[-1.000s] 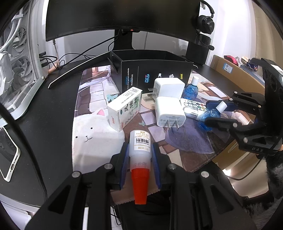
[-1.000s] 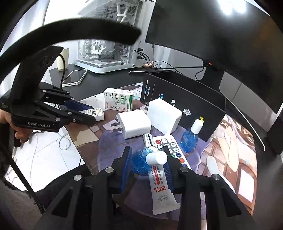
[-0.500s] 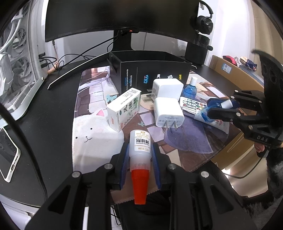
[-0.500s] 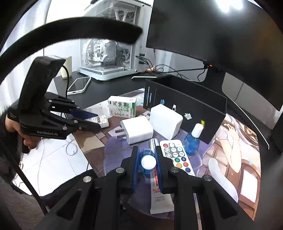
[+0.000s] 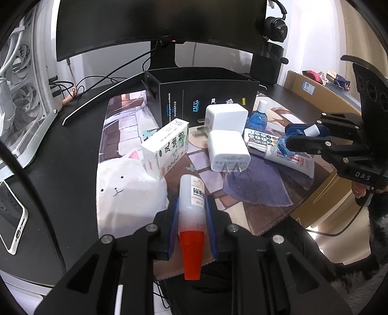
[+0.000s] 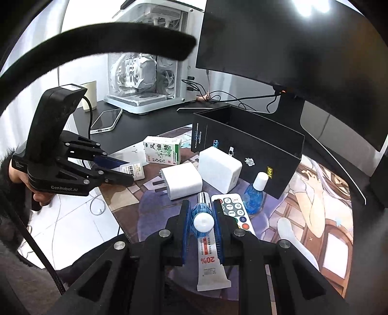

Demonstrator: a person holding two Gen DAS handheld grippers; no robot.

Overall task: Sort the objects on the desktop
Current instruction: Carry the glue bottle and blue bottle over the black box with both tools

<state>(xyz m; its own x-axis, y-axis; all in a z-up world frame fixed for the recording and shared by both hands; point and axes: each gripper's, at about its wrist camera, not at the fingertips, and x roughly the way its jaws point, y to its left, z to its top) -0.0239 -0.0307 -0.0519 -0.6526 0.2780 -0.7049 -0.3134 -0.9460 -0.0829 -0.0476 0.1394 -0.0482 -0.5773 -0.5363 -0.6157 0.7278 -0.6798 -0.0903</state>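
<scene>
A black desk (image 5: 60, 155) carries a printed desk mat (image 5: 126, 184), with a dark curved monitor (image 5: 160, 21) standing behind it and a white computer case (image 6: 148, 80) off to one side. The landmark is an open black box (image 5: 203, 97) standing on the mat in front of the monitor's stand.

Just in front of the box lie two white chargers (image 5: 228, 135), one behind the other and touching. A white and green medicine carton (image 5: 167, 147) sits beside the nearer charger, on the side toward the computer case. On the other side of the chargers, against the box's front corner, a small blue bottle with a white cap (image 6: 254, 191) stands upright. A remote with coloured buttons (image 6: 232, 208) lies just before it, next to a white tube (image 6: 211, 266) printed "20%".

The left gripper (image 5: 191, 218) is clamped on a white bottle with an orange-red cap (image 5: 191, 218), cap pointing back toward the camera, held over the mat's near edge, well clear of the box. The right gripper (image 6: 203, 220) is clenched on a second blue bottle (image 6: 202, 213), its white cap facing the camera, held above the tube in front of the chargers. A phone (image 6: 106, 121) lies on the bare desk near the computer case.
</scene>
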